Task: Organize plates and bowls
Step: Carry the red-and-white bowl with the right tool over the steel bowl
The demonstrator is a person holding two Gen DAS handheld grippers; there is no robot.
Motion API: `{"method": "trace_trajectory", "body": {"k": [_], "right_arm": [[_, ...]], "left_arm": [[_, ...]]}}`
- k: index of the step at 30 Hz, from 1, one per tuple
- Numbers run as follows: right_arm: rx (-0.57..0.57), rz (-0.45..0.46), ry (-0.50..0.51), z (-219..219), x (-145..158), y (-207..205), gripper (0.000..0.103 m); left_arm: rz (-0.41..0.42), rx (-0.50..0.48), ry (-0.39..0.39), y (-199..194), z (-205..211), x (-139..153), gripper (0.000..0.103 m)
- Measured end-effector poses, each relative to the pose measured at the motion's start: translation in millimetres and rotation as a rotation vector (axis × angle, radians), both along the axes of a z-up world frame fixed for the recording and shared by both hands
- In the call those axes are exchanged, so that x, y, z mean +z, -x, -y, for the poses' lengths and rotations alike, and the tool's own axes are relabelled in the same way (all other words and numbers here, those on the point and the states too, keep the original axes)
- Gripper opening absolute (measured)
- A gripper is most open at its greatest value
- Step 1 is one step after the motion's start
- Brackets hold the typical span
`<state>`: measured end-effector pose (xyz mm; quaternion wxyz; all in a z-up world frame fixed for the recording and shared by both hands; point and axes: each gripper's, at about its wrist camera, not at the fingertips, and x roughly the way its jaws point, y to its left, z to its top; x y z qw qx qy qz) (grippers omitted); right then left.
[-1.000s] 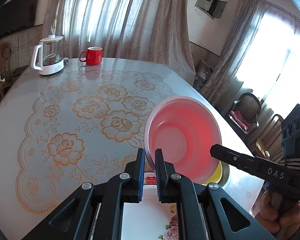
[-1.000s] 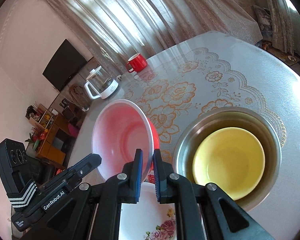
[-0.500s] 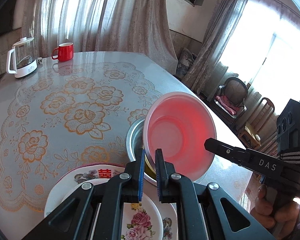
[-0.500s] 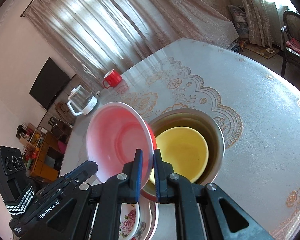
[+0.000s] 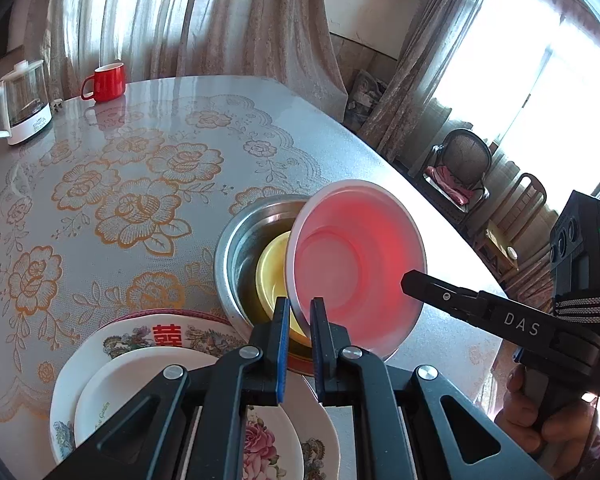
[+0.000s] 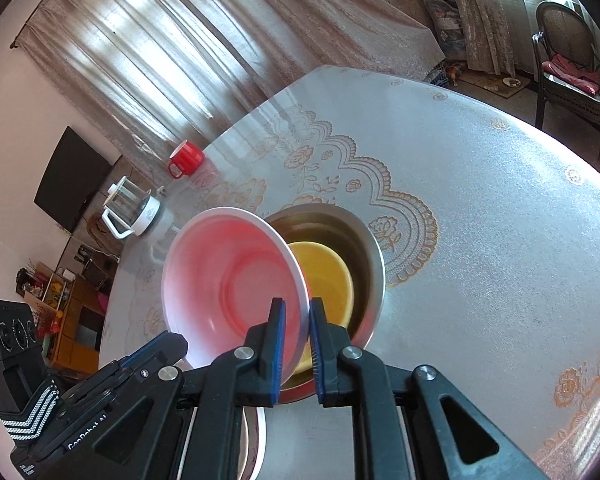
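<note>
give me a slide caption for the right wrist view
Right gripper clamps the pink bowl rim above a yellow bowl nested in a steel bowl.

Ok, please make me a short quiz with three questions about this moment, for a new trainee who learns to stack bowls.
1. True or false: the yellow bowl lies inside the steel bowl.
2. What does the left claw grip? A) the yellow bowl B) the rim of the pink bowl C) nothing
3. Which object stands beside the red mug at the far side of the table?

Key: 1 true. 2 B; the right claw is shut on the same bowl's rim. 3 the kettle.
</note>
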<state>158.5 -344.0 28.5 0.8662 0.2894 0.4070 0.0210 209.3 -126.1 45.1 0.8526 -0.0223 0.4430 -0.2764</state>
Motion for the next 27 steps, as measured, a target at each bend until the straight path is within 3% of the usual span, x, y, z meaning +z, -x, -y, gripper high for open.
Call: {"method": "trace_trajectory", "body": {"k": [11, 16, 18, 27], "right_arm": [[-0.008, -0.028, -0.013, 5.3, -15.0, -2.8, 0.014], [-0.004, -0.024, -0.01, 4.4, -13.8, -3.1, 0.019], [-0.005, -0.021, -0.01, 3.7, -13.0, -3.5, 0.026], [-0.001, -0.033, 0.089, -3.1, -12.6, -8.8, 0.026]], "left_arm": [[-0.04, -0.004, 0.003, -5.3, 3.8, -8.8, 0.01], [-0.054, 0.005, 0.006, -9.7, 1.0, -11.7, 0.01], [-0.061, 0.012, 0.003, -11.6, -0.6, -13.9, 0.01], [-0.077, -0.006, -0.031, -11.8, 8.1, -23.7, 0.009]]}}
